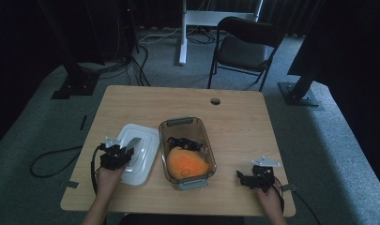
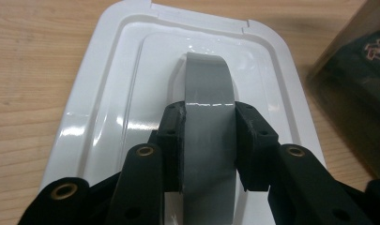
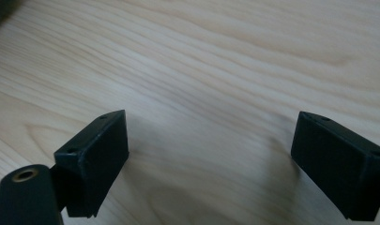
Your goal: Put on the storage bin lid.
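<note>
Your left gripper (image 2: 209,140) has its matte black jaws clamped on the grey handle (image 2: 209,108), a smooth arched strap of glossy plastic that rises from the middle of the white lid (image 2: 108,93); both pads press flat on the strap's two sides. The lid is a glossy rounded rectangle with stepped ridges round its border, lying flat on the pale wood-grain table (image 1: 234,117), nearer the table's left edge than the right and toward the near edge. In the high view the lid (image 1: 148,140) sits just beside the clear bin (image 1: 183,123), a see-through brownish plastic tub with rounded corners and grey clip handles at its two short ends, roughly mid-table. Inside the bin lie a soft orange lump (image 1: 186,164) at the near end and some dark tangled item (image 1: 185,142) behind it, too small to tell what. Your right gripper (image 3: 211,159) stands wide, its blocky black pads well apart with only bare wood grain between them; in the high view it (image 1: 253,178) rests near the table's near right corner, well apart from the bin
</note>
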Demonstrator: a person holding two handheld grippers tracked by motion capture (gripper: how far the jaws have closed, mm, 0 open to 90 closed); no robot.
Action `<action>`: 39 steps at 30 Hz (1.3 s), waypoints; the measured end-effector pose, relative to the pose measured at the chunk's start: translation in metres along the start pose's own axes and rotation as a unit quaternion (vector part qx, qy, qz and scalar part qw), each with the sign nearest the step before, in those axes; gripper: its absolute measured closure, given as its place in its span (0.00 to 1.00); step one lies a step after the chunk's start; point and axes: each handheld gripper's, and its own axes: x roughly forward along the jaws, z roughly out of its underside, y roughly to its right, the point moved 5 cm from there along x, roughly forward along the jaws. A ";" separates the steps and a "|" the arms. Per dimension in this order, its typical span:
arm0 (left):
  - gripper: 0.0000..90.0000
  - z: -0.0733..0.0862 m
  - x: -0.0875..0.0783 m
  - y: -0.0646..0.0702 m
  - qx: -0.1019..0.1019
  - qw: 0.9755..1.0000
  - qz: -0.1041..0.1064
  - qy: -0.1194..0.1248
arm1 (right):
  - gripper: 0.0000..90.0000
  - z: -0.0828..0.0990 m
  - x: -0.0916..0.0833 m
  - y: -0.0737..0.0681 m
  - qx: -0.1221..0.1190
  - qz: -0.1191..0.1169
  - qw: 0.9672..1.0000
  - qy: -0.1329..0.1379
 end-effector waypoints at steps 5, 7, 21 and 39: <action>0.75 -0.005 -0.009 -0.004 -0.005 1.000 0.005 0.010 | 0.12 -0.010 0.005 -0.013 -0.016 -0.016 1.000 0.008; 0.75 -0.006 -0.011 -0.006 -0.006 1.000 0.006 0.012 | 0.12 -0.018 0.009 -0.025 -0.024 -0.037 0.999 0.017; 0.75 -0.013 -0.032 -0.014 -0.014 0.999 0.012 0.029 | 0.14 -0.040 0.033 -0.088 -0.079 -0.107 0.991 0.023; 0.75 -0.045 -0.073 -0.006 0.003 0.997 0.010 0.079 | 0.14 -0.042 0.036 -0.106 -0.090 -0.130 0.987 0.022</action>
